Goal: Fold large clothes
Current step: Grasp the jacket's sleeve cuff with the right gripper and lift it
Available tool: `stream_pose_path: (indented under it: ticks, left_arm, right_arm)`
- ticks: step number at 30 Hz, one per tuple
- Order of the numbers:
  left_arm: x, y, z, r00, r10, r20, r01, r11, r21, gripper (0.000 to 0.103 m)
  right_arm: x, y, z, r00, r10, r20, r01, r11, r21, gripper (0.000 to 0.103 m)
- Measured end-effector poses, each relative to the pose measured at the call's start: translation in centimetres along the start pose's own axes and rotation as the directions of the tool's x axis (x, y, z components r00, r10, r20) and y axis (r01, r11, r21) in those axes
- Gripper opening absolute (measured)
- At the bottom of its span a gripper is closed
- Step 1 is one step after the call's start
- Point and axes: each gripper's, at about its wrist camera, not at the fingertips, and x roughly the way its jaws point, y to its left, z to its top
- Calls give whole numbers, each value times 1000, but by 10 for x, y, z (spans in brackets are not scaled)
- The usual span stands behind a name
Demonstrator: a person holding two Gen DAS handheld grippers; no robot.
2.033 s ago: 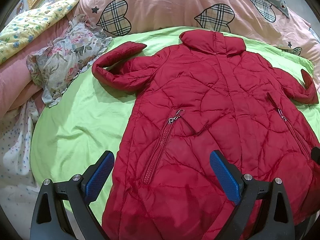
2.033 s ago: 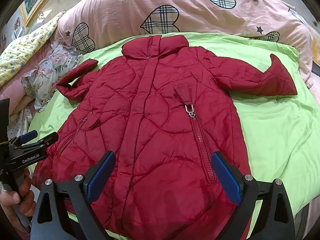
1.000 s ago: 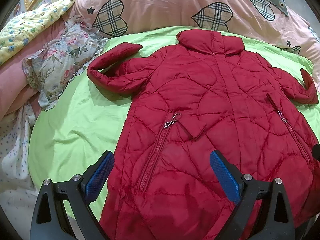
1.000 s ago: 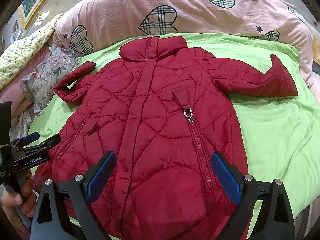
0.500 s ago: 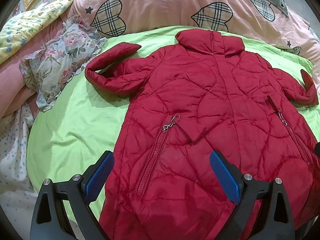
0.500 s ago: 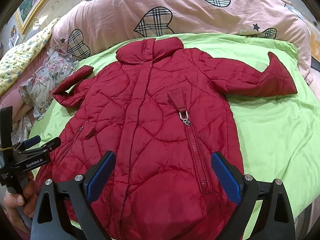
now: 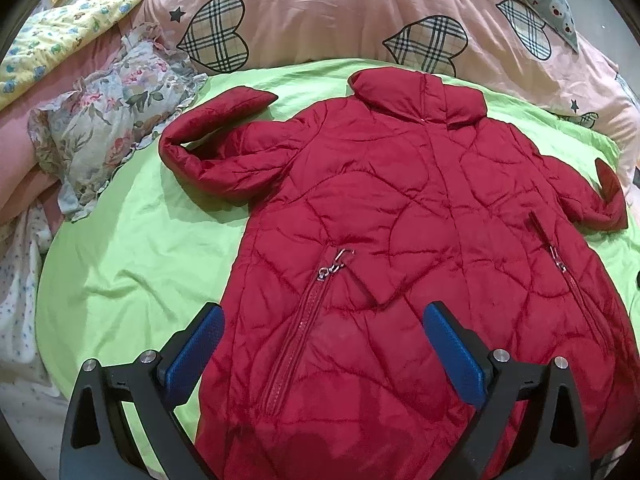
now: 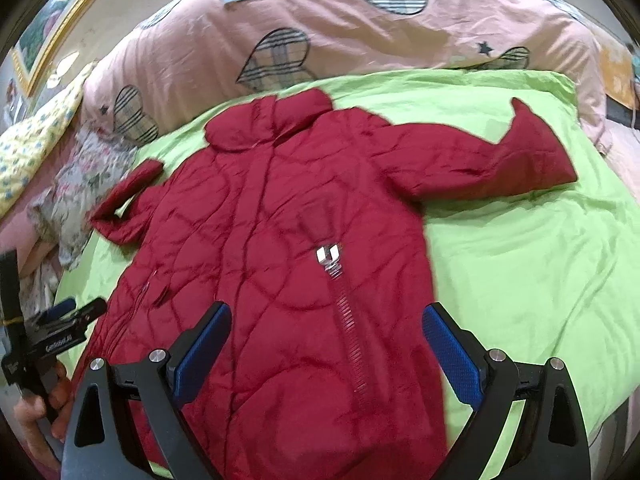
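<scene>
A red quilted jacket point(image 7: 400, 208) lies spread face up on a green sheet point(image 7: 132, 248), collar toward the far side and both sleeves out. Its left sleeve point(image 7: 216, 148) is bent back on itself; its right sleeve point(image 8: 492, 160) stretches out with the cuff turned up. My left gripper point(image 7: 322, 344) hovers open above the lower left front, near a pocket zip point(image 7: 332, 268). My right gripper point(image 8: 326, 342) hangs open over the lower right front by the other pocket zip point(image 8: 332, 260). In the right wrist view the left gripper point(image 8: 74, 308) shows at the far left, held by a hand point(image 8: 36, 412).
A pink quilt point(image 7: 340, 12) with plaid hearts is piled behind the jacket. A floral cloth point(image 7: 108, 120) lies bunched at the left edge of the green sheet, beside yellow flowered bedding point(image 7: 60, 28). Bare green sheet point(image 8: 520, 264) extends to the right of the jacket.
Both grippers stayed open. The right wrist view has swung right and now blurs, with the jacket shifted left in it. The left wrist view barely drifted.
</scene>
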Motion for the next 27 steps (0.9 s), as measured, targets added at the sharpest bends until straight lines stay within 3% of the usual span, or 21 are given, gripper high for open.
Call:
stream_pose_path:
  ticks: [7, 14, 24, 27]
  left_arm:
    - [20, 10, 18, 1000, 13, -16, -14, 999, -30, 101]
    - [39, 13, 31, 999, 44, -19, -45, 998, -40, 101]
    - [64, 5, 44, 999, 32, -35, -33, 999, -25, 101]
    - [71, 3, 46, 999, 29, -46, -30, 999, -22, 101]
  right_arm:
    - [0, -59, 38, 996, -65, 58, 59, 992, 108, 97]
    - [27, -132, 87, 979, -191, 73, 170, 959, 228, 97]
    - [100, -214, 161, 943, -333, -1, 313, 883, 350, 95]
    - [123, -236, 164, 942, -329, -59, 326, 865, 381, 83]
